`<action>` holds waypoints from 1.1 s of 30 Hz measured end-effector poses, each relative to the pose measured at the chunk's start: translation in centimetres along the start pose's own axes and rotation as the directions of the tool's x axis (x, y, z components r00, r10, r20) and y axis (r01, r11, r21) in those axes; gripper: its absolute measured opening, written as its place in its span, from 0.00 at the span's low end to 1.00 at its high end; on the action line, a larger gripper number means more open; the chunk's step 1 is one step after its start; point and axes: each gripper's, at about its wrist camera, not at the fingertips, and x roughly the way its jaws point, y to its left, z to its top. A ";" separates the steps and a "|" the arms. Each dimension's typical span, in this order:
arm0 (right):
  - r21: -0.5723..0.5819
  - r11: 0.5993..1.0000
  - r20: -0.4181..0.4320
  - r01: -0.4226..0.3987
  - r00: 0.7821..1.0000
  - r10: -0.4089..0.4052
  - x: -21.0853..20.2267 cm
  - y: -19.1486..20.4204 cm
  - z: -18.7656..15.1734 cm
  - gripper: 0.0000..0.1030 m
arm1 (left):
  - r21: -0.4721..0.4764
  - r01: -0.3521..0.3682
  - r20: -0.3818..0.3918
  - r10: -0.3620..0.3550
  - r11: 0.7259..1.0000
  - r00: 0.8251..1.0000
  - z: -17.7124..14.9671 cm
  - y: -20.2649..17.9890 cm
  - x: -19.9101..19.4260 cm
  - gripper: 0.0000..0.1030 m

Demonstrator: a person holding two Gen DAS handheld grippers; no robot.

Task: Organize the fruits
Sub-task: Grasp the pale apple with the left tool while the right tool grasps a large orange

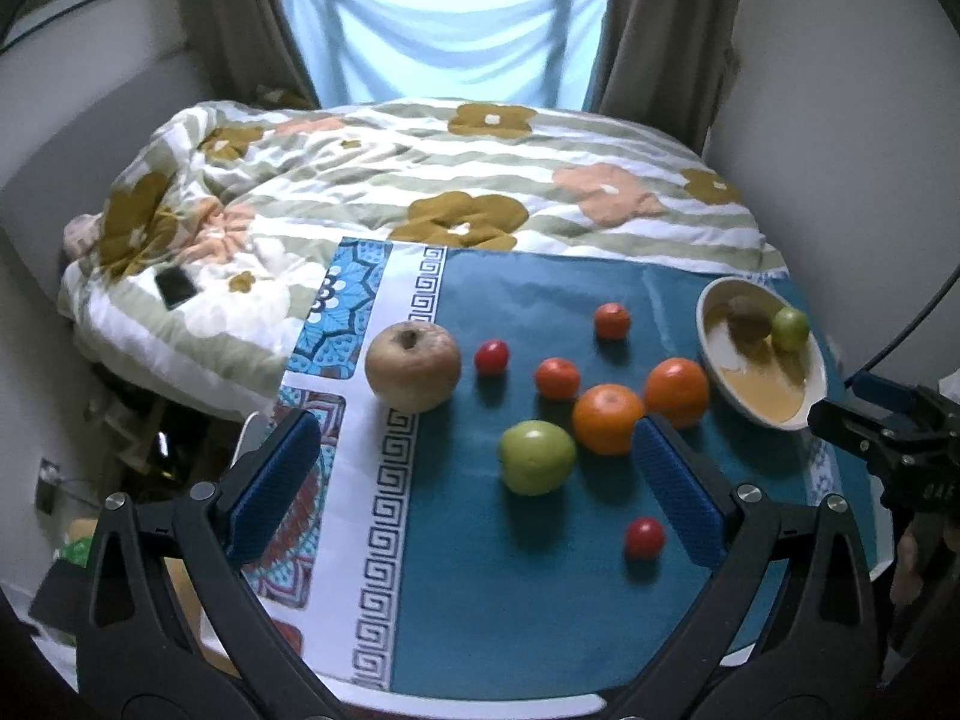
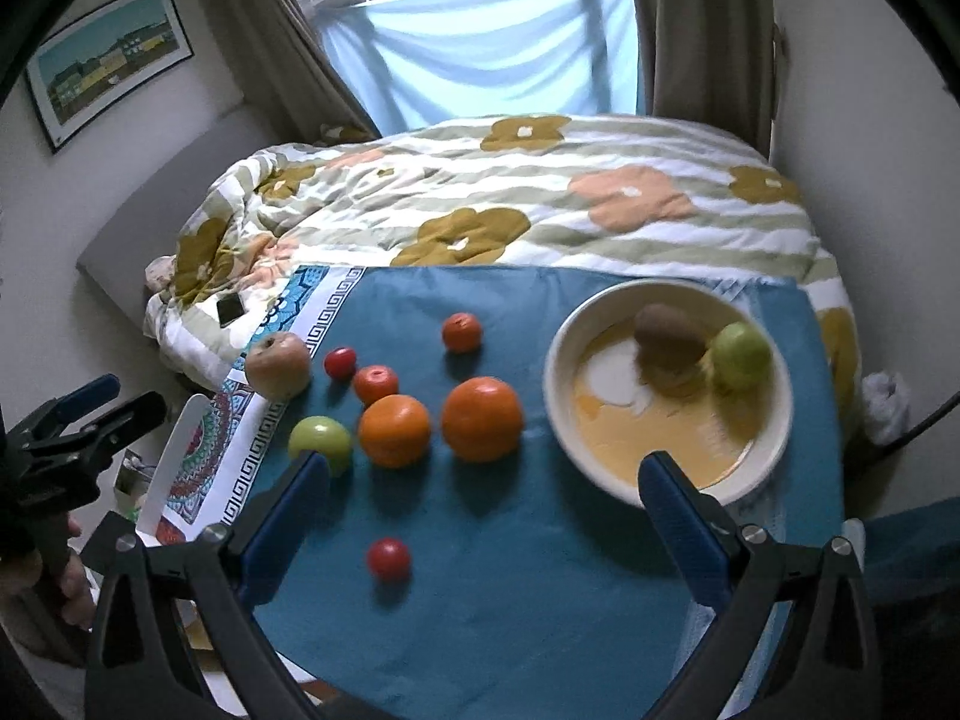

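Teal cloth [image 1: 540, 600]: we take it as our landmark; every loose fruit lies on it, the bowl [image 2: 561, 414] at its right edge.
Left tongs [image 1: 480, 480]: we hold them wide apart over the cloth's near edge, gripping nothing.
Fruit at left tongs: green apple [image 1: 536, 456] sits between the blue pads; near orange [image 1: 607, 418] just beyond, close to the right pad; one cherry tomato [image 1: 644, 537] lies beside that pad.
Right tongs [image 2: 483, 501]: also spread apart and unloaded, hovering over the cloth's near right part.
Fruit at right tongs: bowl rim touches the right pad's tip in view; far orange [image 2: 482, 418] lies ahead between the pads.
Bowl contents: brown kiwi [image 2: 669, 336] and small green fruit [image 2: 741, 355], side by side on a yellow floor.
Looks: oranges bright and round; wrinkled pale apple [image 1: 413, 365] on the cloth's white patterned border, left.
Small red fruit: three more [image 1: 491, 356] [image 1: 557, 378] [image 1: 611, 320] scattered mid-cloth, beyond the oranges.
Surroundings: floral duvet [image 1: 420, 180] beyond the cloth, dark phone [image 1: 175, 287] lying on it.
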 end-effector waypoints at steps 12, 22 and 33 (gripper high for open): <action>0.222 0.975 -0.074 0.035 0.997 -0.019 6.4 3.3 -0.4 1.00 | 0.108 0.078 -0.109 -0.066 0.991 0.992 1.3 4.5 7.7 1.00; 0.323 0.942 -0.124 0.095 0.991 -0.057 10.5 4.7 -0.9 1.00 | 0.167 0.172 -0.178 -0.142 0.971 0.974 1.8 5.6 13.6 1.00; 0.377 0.917 -0.173 0.128 0.983 -0.066 13.7 4.4 -1.0 0.99 | 0.170 0.224 -0.229 -0.182 0.960 0.956 2.1 5.9 18.0 0.99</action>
